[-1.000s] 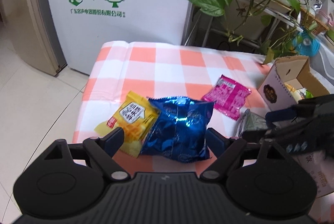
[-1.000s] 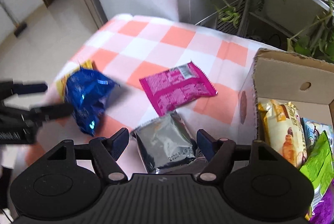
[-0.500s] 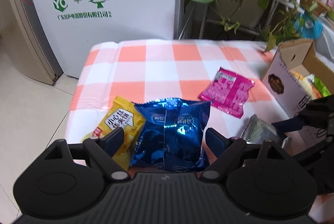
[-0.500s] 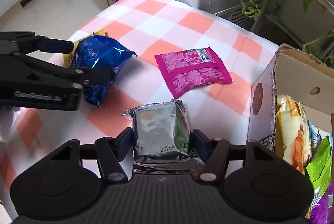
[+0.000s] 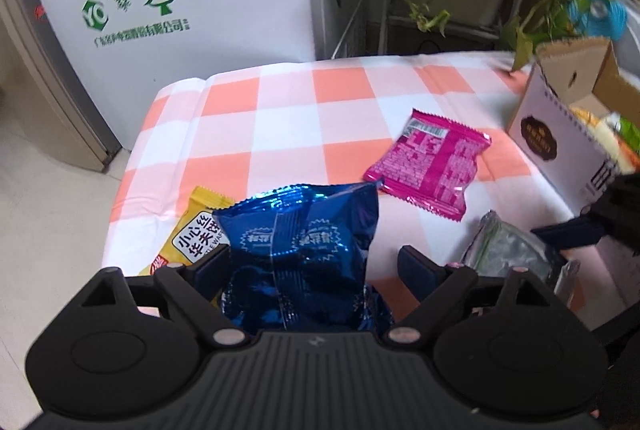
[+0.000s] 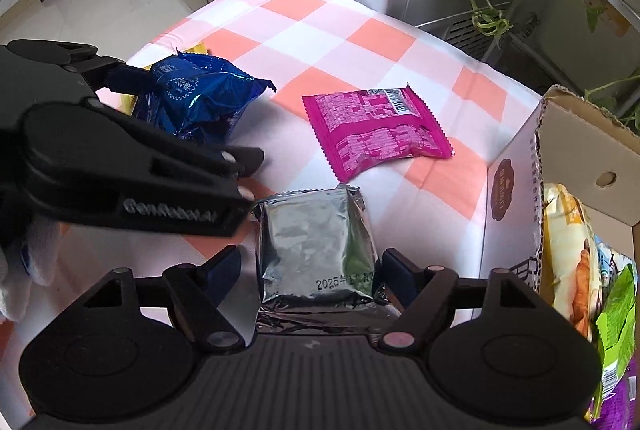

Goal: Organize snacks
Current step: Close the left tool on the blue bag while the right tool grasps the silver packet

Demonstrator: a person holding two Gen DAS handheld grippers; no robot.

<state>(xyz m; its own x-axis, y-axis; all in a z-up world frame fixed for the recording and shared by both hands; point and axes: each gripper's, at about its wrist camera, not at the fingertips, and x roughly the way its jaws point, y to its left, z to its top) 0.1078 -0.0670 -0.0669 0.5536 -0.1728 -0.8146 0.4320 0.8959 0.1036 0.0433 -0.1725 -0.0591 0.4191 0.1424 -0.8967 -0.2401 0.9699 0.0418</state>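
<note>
Cardboard comes first in our worries: the open brown-and-white cardboard box [image 6: 516, 197] at the right edge of the checked orange-and-white tablecloth [image 5: 280, 117] already holds several packets. A bag dropped in carelessly could ride up on them and spill back out. The crinkled blue foil bag [image 5: 304, 250] is puffy and slippery, so we judge that a pinch on its loose skin may slide off, or that the bag may swing on the way to the box. The two tools also work close together, and we could knock one against the other as they lift. The flat silver foil packet [image 6: 312, 242] is thin, and jaws that close too high may only crease its seam.

Our left gripper [image 5: 312, 266] stands wide around the blue bag. Its left finger lies against the bag's side, while the right finger is clear of it, so nothing is clamped. The bag partly covers a small yellow printed wafer packet [image 5: 196, 230] at its left.

Our right gripper [image 6: 310, 270] has just been opening, and the silver packet lies between its jaws on the cloth. The right pad is just beside the packet's edge, the left pad apart from it. Beyond both tools, the flat magenta plastic packet [image 5: 432, 165] lies untouched, near the box's front wall.
</note>
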